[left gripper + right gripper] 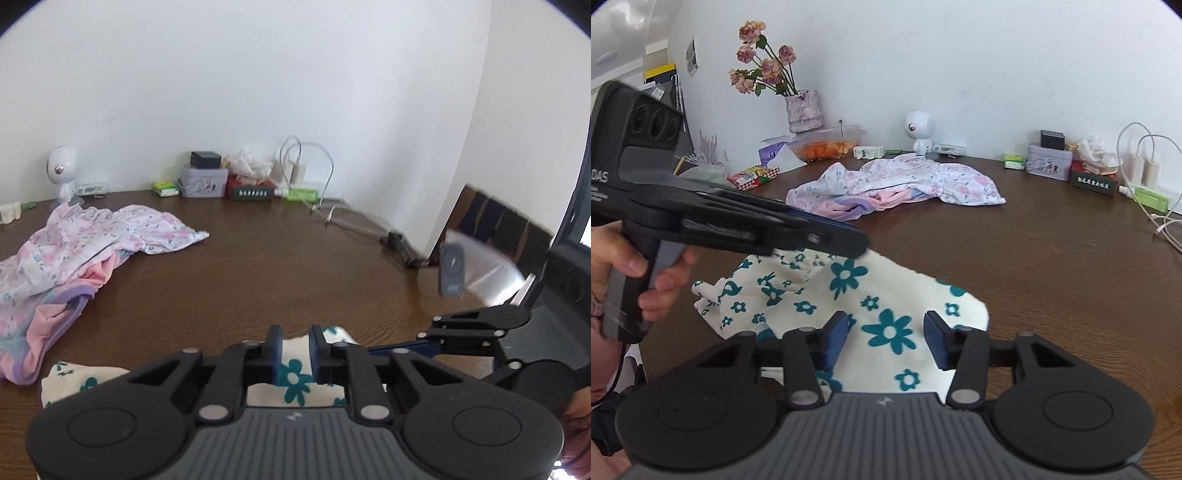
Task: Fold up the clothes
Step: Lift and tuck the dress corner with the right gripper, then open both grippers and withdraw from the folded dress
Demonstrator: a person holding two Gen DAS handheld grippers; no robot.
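Fingers of the left gripper pinched the cream cloth with teal flowers. Right gripper fingers stood apart above its rumpled, partly folded surface on the table.

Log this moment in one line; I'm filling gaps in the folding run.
step: folding teal-flowered cloth | left gripper: nearly shut over cloth | right gripper: open above cloth | pink clothes pile: untouched

Left tool nearly closed, right tool agape
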